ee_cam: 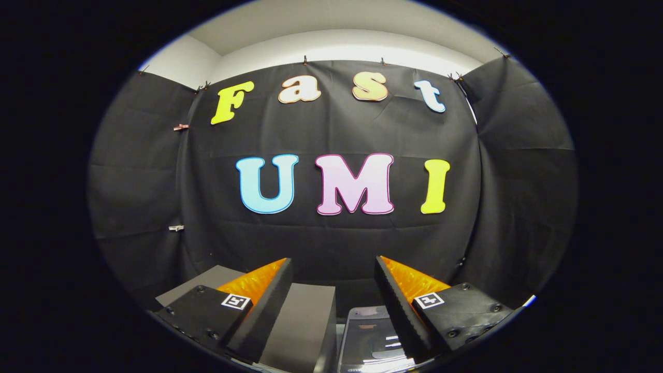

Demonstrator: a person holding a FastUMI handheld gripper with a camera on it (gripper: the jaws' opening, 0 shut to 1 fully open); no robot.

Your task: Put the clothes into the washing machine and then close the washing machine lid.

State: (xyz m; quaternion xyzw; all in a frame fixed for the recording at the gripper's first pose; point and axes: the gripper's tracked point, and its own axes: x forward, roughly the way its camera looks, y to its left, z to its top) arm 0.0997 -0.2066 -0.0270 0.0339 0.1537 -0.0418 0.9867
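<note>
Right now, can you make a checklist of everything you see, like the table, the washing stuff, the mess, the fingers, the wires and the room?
Surface: grey top showing beyond the left finger.
Job's things: grey upright panel between the fingers; glossy dark part beside it, perhaps the washer; no clothes seen.
Clutter: nothing seen.
Grippers: gripper open, fingers apart, holding nothing.
Cables: nothing seen.
Surroundings: black cloth wall clipped up, white wall above.

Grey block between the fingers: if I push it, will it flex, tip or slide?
The grey block shows flat faces and a straight edge, so probably stiff. It stands tall and narrow, so a high push may tip it. The gripper is open, touching nothing.
</note>
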